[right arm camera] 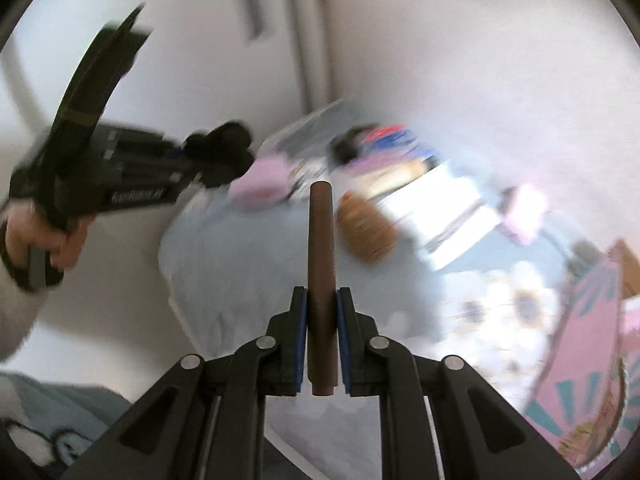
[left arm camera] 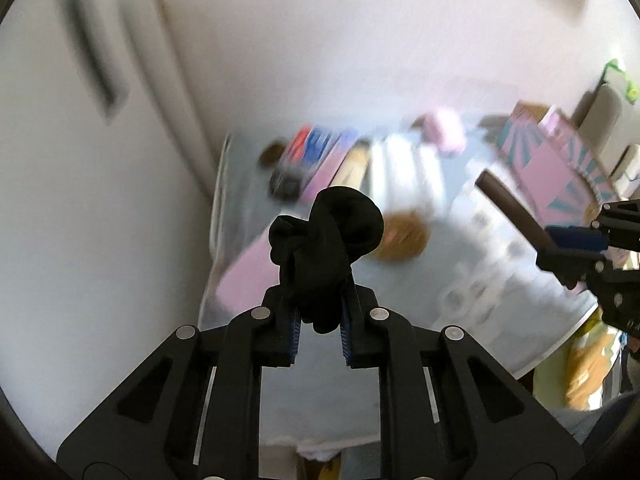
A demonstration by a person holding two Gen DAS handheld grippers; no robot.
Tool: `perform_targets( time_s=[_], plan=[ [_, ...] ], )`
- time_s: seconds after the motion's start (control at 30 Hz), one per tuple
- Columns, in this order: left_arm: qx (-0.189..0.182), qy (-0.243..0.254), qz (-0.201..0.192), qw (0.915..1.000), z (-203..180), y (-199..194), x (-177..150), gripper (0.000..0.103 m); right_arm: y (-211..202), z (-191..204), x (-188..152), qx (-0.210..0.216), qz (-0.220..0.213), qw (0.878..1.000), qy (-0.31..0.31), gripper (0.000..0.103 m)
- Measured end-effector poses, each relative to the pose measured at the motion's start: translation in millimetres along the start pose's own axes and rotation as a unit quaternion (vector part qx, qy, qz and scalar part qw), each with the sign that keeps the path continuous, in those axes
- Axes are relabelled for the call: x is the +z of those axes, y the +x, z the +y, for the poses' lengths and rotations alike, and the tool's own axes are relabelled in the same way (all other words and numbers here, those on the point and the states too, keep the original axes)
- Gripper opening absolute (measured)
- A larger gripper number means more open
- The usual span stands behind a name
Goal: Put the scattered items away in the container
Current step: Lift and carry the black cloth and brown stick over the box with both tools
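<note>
Our left hand-held gripper [left arm camera: 318, 320] pinches a bunched black sock [left arm camera: 326, 240] between its blue pads, the cloth bulging above the jaws and clear of the surface below. Our right hand-held gripper [right arm camera: 322, 336] is clamped on a brown stick [right arm camera: 320, 280], which stands straight up between the jaws, a short end poking out beneath them. In the right wrist view a hand [right arm camera: 48, 236] carries the left tool off to the side, well apart from the stick.

Below both lies a pale blue bed cover [left arm camera: 460, 240], badly blurred. Scattered on it we make out a tan round thing [left arm camera: 402, 238], a pink soft lump [left arm camera: 446, 130], a red-and-blue packet [left arm camera: 316, 148] and a pink flat piece [left arm camera: 244, 268]. A pink box with teal rays [left arm camera: 560, 160] stands at the far edge; we take it for the container, though its opening is not clear.

We judge the task partway: two items are lifted but not yet dropped in, and several remain on the bed.
</note>
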State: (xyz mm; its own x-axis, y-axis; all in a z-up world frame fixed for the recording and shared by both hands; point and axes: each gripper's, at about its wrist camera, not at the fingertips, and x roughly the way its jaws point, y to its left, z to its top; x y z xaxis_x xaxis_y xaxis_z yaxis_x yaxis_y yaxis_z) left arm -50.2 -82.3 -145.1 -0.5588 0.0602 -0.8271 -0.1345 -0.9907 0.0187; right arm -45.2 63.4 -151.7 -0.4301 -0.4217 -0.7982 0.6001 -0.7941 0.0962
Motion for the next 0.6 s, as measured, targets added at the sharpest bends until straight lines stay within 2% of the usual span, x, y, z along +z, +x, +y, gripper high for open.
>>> perform_targets(
  time_s=[0.2, 0.33, 0.47, 0.6],
  plan=[
    [-0.022, 0.051, -0.037, 0.9978, -53.8, -28.6, 60.6, 0.014, -80.0, -49.4, 11.5, -0.066, -0.06, 0.992, 0.086, 0.013],
    [-0.053, 0.093, -0.057, 0.9926, -104.7, -35.9, 94.3, 0.014, -127.6, -82.1, 0.8, -0.094, -0.078, 0.986, 0.117, 0.013],
    [-0.092, 0.13, -0.061, 0.9854, -162.6, -26.0, 120.4, 0.014, -152.5, -112.4, -20.2, -0.143, -0.067, 0.975, 0.154, 0.013],
    [-0.151, 0.16, -0.045, 0.9744, -225.7, -2.2, 134.9, 0.014, -161.0, -139.2, -49.4, -0.171, -0.049, 0.964, 0.199, 0.013]
  ],
)
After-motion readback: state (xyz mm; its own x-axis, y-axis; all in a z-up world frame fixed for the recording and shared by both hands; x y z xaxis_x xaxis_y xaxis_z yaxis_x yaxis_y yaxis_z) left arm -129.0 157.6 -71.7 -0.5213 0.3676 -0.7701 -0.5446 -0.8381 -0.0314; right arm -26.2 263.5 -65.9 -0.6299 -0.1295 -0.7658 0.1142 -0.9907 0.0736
